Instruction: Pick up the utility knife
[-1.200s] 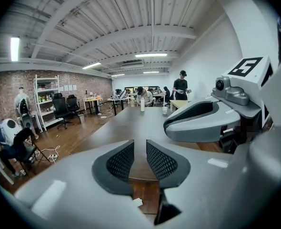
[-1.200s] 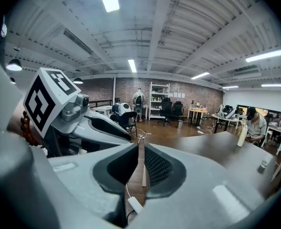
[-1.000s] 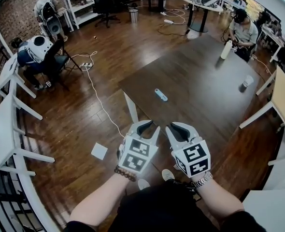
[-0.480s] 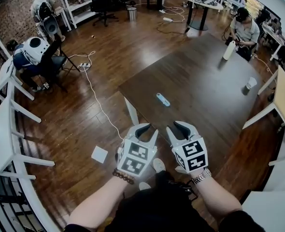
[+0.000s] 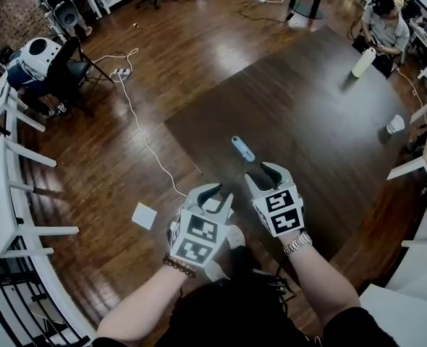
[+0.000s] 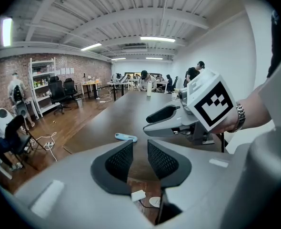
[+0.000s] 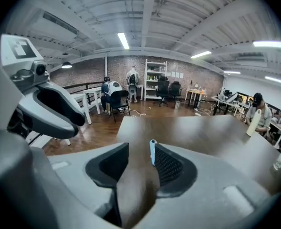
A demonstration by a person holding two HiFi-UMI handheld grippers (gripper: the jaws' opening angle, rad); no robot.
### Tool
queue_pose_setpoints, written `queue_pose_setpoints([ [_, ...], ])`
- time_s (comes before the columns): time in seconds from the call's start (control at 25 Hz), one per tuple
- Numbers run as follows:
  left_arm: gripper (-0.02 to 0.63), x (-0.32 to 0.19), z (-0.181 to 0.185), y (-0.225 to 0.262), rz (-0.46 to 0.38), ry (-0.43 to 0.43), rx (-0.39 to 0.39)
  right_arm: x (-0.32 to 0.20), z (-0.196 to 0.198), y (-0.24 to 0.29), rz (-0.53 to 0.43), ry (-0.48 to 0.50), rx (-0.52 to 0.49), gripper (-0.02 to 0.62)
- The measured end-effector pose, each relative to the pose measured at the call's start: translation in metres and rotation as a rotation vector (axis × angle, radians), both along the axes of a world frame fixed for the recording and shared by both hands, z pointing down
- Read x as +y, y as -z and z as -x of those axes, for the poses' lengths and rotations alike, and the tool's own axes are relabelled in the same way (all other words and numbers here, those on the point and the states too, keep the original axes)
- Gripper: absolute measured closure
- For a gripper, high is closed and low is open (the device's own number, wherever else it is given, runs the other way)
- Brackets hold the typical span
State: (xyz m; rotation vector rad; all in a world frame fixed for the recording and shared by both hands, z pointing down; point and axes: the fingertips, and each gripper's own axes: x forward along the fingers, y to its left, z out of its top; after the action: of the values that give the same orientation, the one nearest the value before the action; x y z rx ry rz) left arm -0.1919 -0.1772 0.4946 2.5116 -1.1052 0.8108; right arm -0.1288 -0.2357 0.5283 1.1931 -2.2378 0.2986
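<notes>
On the dark desk, the light blue utility knife was seen lying flat, just ahead of the right gripper, whose empty jaws were opening. The jaws of the left gripper were held slightly apart, empty.

The wooden floor at nine o'clock of the table is gleaming glossy, while the table's top is looking like matt, dark wood. The utility knife is showing smooth pale-blue plastic. A metal watch band is glinting at five o'clock of it.
</notes>
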Motion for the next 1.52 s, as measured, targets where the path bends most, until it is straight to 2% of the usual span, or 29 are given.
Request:
queue_pose_setpoints([
  [0.32,0.488,-0.066,-0.015,-0.048,0.11,0.047,-0.034,-0.083,0.005,-0.086,0.153,0.062,0.032,0.391],
  [0.6,0.488,-0.087,-0.015,-0.068,0.149,0.071,-0.053,-0.1,0.011,-0.131,0.243,0.096,0.06,0.391],
  [0.76,0.488,-0.086,-0.016,-0.068,0.158,0.075,-0.052,-0.097,0.009,-0.129,0.232,0.084,0.053,0.396],
  [0.88,0.488,-0.083,-0.017,-0.069,0.167,0.068,-0.053,-0.096,0.006,-0.129,0.235,0.081,0.064,0.46],
  [1.08,0.488,-0.08,-0.013,-0.073,0.156,0.061,-0.052,-0.092,0.004,-0.129,0.228,0.055,0.061,0.465],
  [1.52,0.488,-0.051,-0.022,-0.04,0.093,0.038,-0.03,-0.047,-0.014,-0.079,0.167,0.006,0.022,0.466],
])
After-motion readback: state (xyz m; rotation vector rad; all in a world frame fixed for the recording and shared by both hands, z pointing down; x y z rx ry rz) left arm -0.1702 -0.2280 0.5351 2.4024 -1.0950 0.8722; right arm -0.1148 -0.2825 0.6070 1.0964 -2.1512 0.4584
